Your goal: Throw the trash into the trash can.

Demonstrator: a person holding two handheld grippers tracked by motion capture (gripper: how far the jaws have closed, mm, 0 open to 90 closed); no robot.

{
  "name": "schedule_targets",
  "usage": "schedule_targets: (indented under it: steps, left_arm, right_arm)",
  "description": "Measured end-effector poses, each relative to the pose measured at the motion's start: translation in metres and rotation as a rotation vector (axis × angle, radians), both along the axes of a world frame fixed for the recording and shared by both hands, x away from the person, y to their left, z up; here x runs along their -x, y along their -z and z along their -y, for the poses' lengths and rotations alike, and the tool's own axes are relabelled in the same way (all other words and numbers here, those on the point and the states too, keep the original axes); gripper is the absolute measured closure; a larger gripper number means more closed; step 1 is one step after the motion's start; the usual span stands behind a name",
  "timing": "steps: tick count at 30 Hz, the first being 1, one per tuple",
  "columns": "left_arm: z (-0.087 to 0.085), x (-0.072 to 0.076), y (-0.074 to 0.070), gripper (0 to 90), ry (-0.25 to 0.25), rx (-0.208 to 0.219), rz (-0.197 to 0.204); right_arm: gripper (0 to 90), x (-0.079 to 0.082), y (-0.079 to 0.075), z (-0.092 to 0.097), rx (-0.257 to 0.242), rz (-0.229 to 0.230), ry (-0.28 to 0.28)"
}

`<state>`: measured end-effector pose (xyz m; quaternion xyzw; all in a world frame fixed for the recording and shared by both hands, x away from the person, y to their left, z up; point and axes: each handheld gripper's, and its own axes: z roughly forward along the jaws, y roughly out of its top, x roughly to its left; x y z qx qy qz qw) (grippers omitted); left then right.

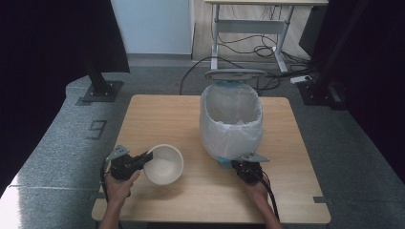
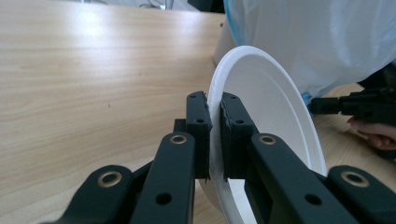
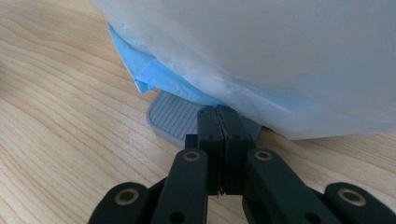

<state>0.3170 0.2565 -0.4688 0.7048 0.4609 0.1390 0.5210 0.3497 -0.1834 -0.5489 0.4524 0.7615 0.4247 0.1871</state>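
The white bowl (image 1: pixel 164 164) is being pinched by its rim in the left gripper (image 2: pixel 215 135), near the lined pedal bin (image 1: pixel 231 121), probably for emptying. The bin's grey pedal (image 3: pixel 175 119) is being pressed by the closed, empty right gripper (image 3: pixel 218 140), keeping the lid (image 1: pixel 235 74) raised.

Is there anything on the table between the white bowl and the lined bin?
No. In the high view, bare wooden tabletop separates the round white bowl from the white-bag-lined bin.

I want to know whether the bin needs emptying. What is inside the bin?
The high view looks into the open bin: a white liner bag over a blue one, nothing showing on the visible walls. The bottom is hidden by the near rim.
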Motion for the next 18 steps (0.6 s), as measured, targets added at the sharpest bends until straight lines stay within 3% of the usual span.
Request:
schedule_targets:
  steps: [18]
  left_arm:
    - [-0.01,0.008,-0.019,83.8,0.009,0.047,0.047]
  right_arm:
    - [88.1,0.0,0.0,0.0,-0.001,0.0,0.0]
